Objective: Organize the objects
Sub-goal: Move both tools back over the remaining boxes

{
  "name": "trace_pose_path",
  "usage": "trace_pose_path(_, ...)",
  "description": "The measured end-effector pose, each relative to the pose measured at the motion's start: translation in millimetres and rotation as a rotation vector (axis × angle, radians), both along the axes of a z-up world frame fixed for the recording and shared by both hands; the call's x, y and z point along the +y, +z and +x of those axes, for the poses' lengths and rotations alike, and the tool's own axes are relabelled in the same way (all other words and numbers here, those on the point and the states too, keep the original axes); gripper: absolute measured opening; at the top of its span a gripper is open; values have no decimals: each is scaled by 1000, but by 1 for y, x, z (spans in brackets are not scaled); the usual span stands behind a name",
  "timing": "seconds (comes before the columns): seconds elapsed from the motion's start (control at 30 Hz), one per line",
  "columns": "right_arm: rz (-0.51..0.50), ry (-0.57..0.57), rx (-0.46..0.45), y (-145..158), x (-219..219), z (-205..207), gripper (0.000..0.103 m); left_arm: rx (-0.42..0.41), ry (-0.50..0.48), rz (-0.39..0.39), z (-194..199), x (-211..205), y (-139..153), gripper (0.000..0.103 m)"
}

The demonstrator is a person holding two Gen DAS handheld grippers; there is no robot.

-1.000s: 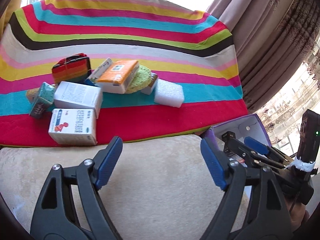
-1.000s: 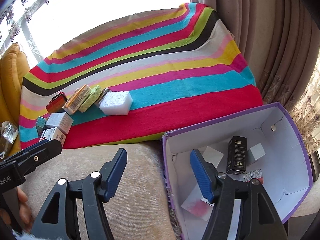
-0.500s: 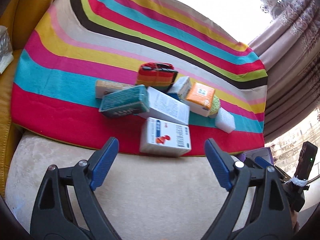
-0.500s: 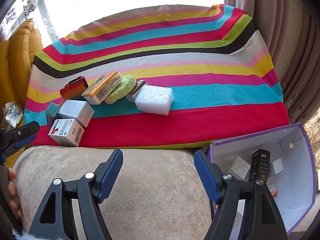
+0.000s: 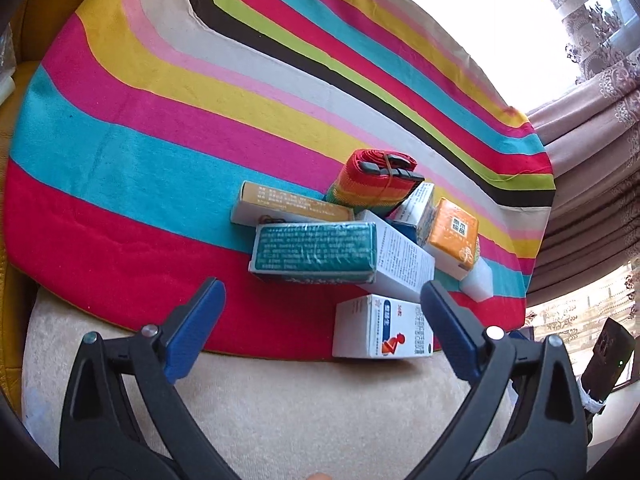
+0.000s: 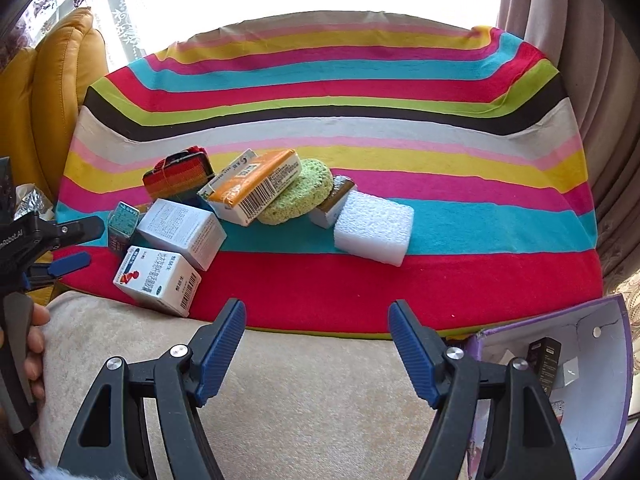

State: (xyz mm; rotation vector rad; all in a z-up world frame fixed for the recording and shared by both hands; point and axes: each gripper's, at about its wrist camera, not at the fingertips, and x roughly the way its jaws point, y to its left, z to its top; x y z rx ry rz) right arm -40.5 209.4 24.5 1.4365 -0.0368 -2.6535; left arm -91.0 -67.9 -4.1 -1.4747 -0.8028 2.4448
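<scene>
Striped blanket [image 6: 400, 280] over beige sofa [image 6: 300, 392], curtains upper right, bright window behind.

Purple box [image 6: 600, 380], lower right of right view, has a dark carton inside.

Pile of boxes [image 5: 352, 248] and sponges mid-frame on blanket.

Both left gripper [image 5: 320, 324] and right gripper [image 6: 316, 348] spread apart, empty, near the blanket's front edge.

Risk: boxes lean on each other; pulling one prob. topples the rest, soft cushion adds wobble.

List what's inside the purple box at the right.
Inside the purple box, the right wrist view shows a black carton standing upright and pale flat pieces beside it. The right gripper covers the box's near side, so anything there is hidden.
</scene>
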Motion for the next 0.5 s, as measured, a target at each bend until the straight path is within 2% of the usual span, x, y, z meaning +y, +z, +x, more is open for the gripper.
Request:
trace_pose_path(0.23, -155, -22, 8, 8, -9, -24, 75, -44, -9, 67, -18, -2, -16, 99)
trace_pose_path(0.4, -305, -45, -30, 2, -14, -47, 75, -44, -13, 69, -24, -1, -19, 99)
trace_pose_path(0.5, -400, -69, -53, -5, -13, -60, 75, -34, -26, 62, -25, 1, -20, 84)
